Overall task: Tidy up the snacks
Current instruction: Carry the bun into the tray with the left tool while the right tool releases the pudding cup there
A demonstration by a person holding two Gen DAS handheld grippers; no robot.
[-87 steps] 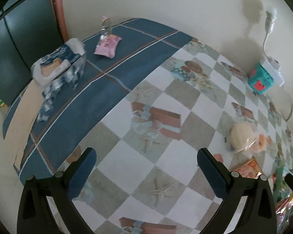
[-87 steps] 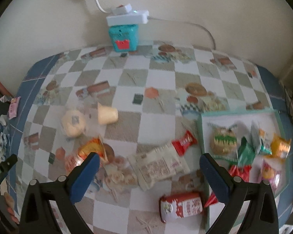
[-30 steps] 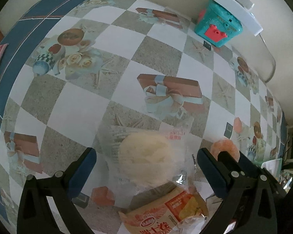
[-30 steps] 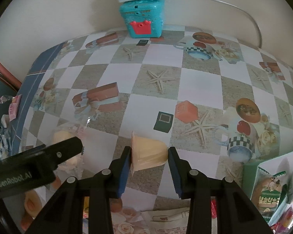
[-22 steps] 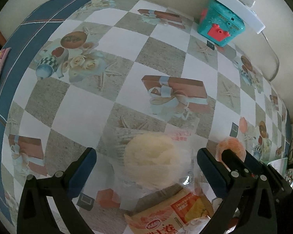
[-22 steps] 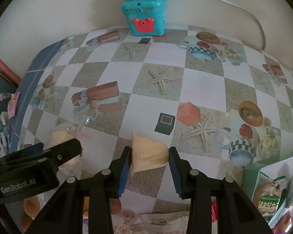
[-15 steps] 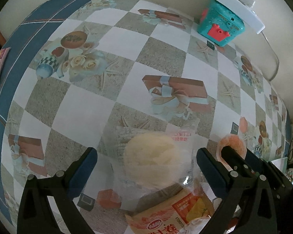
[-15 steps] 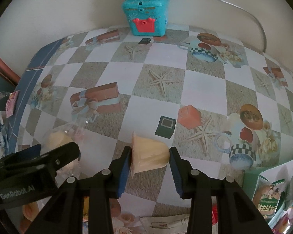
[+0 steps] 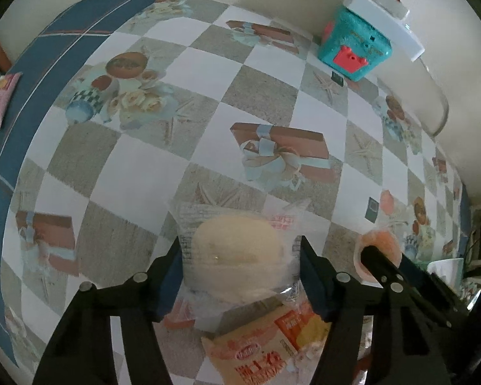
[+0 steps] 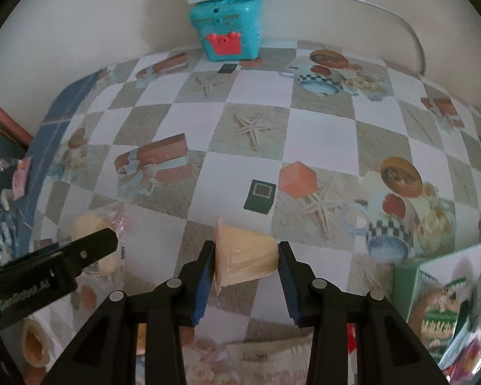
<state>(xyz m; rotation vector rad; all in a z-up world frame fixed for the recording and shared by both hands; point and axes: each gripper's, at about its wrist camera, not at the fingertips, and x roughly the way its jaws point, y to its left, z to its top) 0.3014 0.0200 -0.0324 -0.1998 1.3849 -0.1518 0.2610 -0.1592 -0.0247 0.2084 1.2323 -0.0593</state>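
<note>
Left gripper (image 9: 240, 261): jaws closing, both pads against the clear wrapper of a round pale bun (image 9: 239, 252) that sits between them on the table; wrapper sides are pressed in. Just behind the jaws, toward the camera, lies an orange snack packet (image 9: 266, 346). Beyond the right-hand jaw, the right gripper's black finger crosses in front of a peach-coloured cup. Right gripper (image 10: 246, 258): jaws narrowly set and clamped on a pale jelly cup (image 10: 245, 255) lying on its side, one pad at its rim end, the other at its base. Left of these jaws, the left gripper's finger overlaps the bun. To the right of the jaws, a green tray (image 10: 404, 276) holds packaged snacks. Far ahead of both grippers, a teal box (image 10: 229, 29) stands against the wall on the checked tablecloth (image 10: 320, 134).
</note>
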